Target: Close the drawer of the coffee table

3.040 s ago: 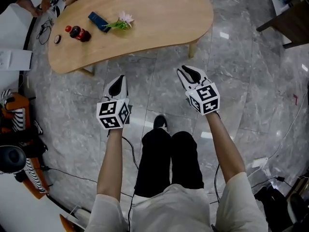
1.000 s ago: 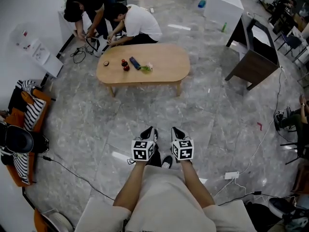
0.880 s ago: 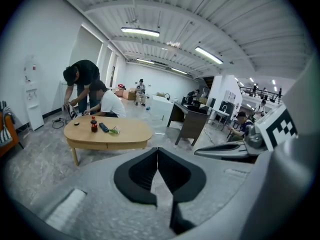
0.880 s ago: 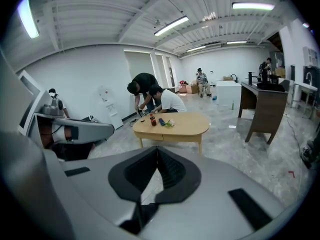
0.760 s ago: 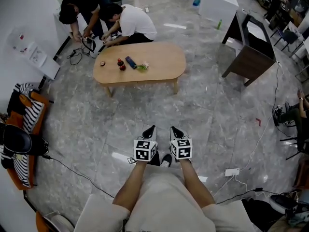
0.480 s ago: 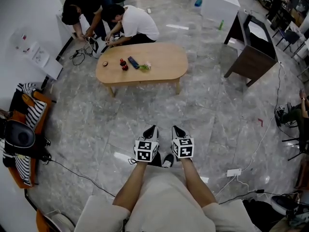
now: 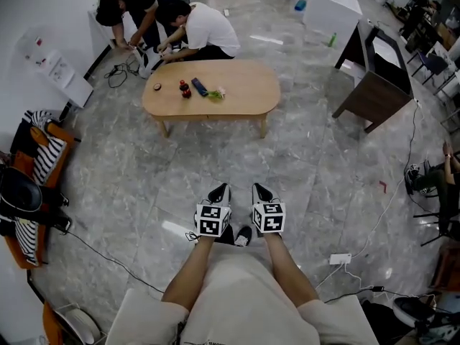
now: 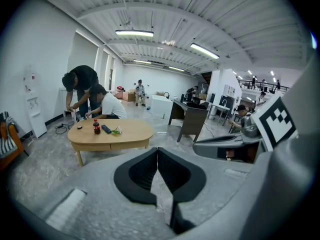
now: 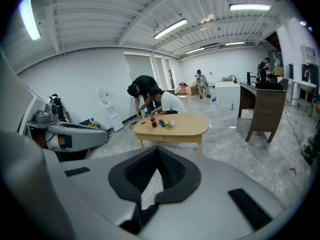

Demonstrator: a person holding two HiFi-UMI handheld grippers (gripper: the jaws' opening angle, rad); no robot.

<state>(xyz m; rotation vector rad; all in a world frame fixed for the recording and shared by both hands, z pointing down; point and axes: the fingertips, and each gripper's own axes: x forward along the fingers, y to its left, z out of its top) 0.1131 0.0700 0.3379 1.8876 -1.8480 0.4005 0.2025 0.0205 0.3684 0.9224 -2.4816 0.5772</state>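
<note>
Well ahead across the grey marble floor (image 7: 129, 185), slightly left of centre in the head view: the coffee table (image 7: 244, 85), well apart from both grippers. Runs its long axis left to right, near long side turned this way. Carries the drawer (image 8: 127, 144) in that near apron, visible in the left gripper view as a panel beside a vertical seam. Looks flush with the apron from here, so probably pushed in already, though too small to tell for certain. Left gripper (image 7: 218, 190) and right gripper (image 7: 259, 190): side by side, close in front of the body, both pointed toward the table. Both pairs of jaws closed tip to tip, with nothing between them. Neither clearly nearer; perhaps the left by a shade, given the table's offset. Would call for a walk up to the table before any push across its short axis, away from the body. On the tabletop, toward its left end: a red-capped bottle (image 7: 183, 88), a dark blue flat thing (image 7: 200, 88), a small flower (image 7: 217, 93) and a small dark round thing (image 7: 157, 86). Beyond the table, two people (image 7: 201, 34) bent low near the white wall (image 7: 43, 20). Off to the right, a dark wooden desk (image 7: 374, 85) and a white cabinet (image 7: 330, 6). Lower right on the floor, a power strip (image 7: 336, 259) with cords.
</note>
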